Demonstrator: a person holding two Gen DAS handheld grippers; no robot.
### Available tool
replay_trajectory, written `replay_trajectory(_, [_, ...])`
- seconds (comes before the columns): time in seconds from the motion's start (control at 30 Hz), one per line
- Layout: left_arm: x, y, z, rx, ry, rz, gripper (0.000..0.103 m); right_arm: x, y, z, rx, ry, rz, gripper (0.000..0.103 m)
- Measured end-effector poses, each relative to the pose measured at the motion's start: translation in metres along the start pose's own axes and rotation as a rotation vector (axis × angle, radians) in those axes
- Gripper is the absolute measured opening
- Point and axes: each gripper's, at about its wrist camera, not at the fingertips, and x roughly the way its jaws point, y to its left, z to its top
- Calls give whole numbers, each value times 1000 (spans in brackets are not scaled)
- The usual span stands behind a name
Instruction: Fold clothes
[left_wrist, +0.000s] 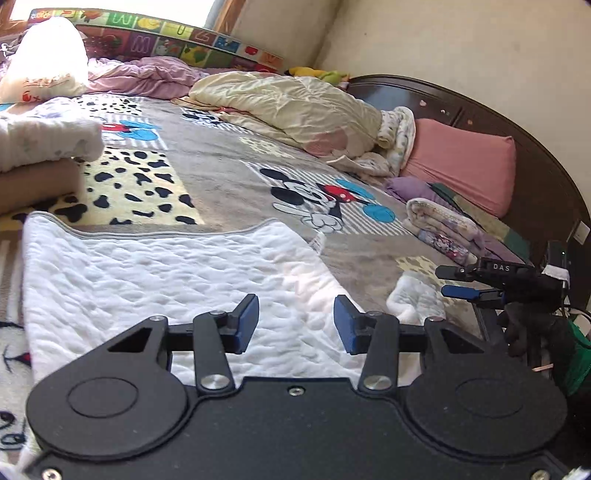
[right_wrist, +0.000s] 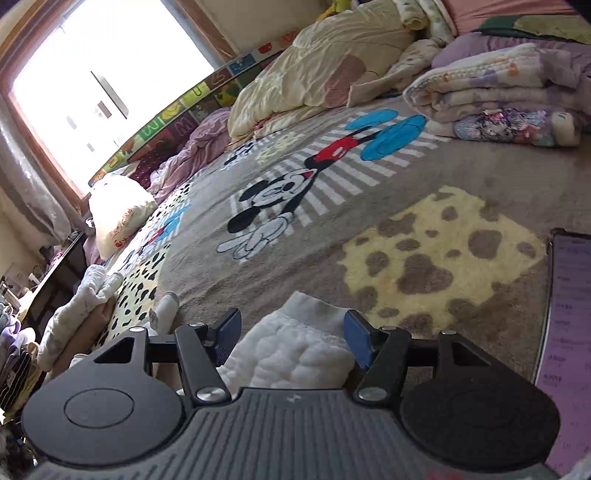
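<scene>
The white quilted garment (left_wrist: 166, 280) lies spread on the blanket (left_wrist: 229, 177), reaching from the left gripper (left_wrist: 296, 323) toward ten o'clock. Both grippers gape empty; the right gripper (right_wrist: 291, 338) straddles a bunched corner (right_wrist: 295, 350). A shallow pinch there could slip, or grab the blanket's pile too.

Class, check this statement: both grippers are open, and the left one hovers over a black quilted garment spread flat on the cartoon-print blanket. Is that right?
Not quite: the quilted garment is white, not black, as the left wrist view shows. The rest stands: the left gripper and the right gripper are both open, over the cartoon-print blanket.
</scene>
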Motion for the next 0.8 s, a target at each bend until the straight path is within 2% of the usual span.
replay_trajectory(0.1, [17, -19, -9, 18, 38, -6, 40, 2, -12, -17, 23, -18, -87, 62])
replay_trajectory(0.13, [11, -24, -16, 17, 42, -11, 40, 5, -13, -18, 30, -13, -96, 61])
replay_trajectory(0.3, [5, -40, -30, 19, 48, -32, 40, 19, -21, -18, 73, -9, -52, 58])
replay_trajectory(0.33, [6, -41, -31, 15, 47, -36, 40, 21, -26, -19, 106, -11, -22, 49])
replay_trajectory(0.37, [7, -41, -32, 12, 45, -27, 40, 22, -30, -20, 139, -13, 8, 35])
replay_trajectory(0.4, [7, -43, -34, 11, 46, -21, 40, 23, -32, -22, 167, -11, 37, 11])
replay_trajectory(0.5, [6, -44, -35, 2, 39, -19, 40, 17, -33, -29, 237, -23, 126, 10])
replay_trajectory(0.57, [1, -46, -33, 6, 19, -29, 40, -16, -27, -29, 237, -112, 171, 10])
replay_trajectory(0.63, [0, -51, -32, 3, 0, -65, 40, -47, -26, -30, 205, -170, 118, 10])
replay_trajectory(0.67, [4, -55, -32, 8, 3, -73, 40, -55, -29, -31, 212, -171, 92, 10])
replay_trajectory(0.7, [12, -61, -34, 26, 25, -70, 40, -56, -32, -32, 203, -150, 54, 10])
replay_trajectory(0.77, [41, -83, -48, 148, 172, -25, 40, -54, -33, -32, 156, -101, -34, 11])
replay_trajectory(0.8, [54, -93, -54, 209, 233, -2, 40, -51, -30, -31, 122, -79, -72, 15])
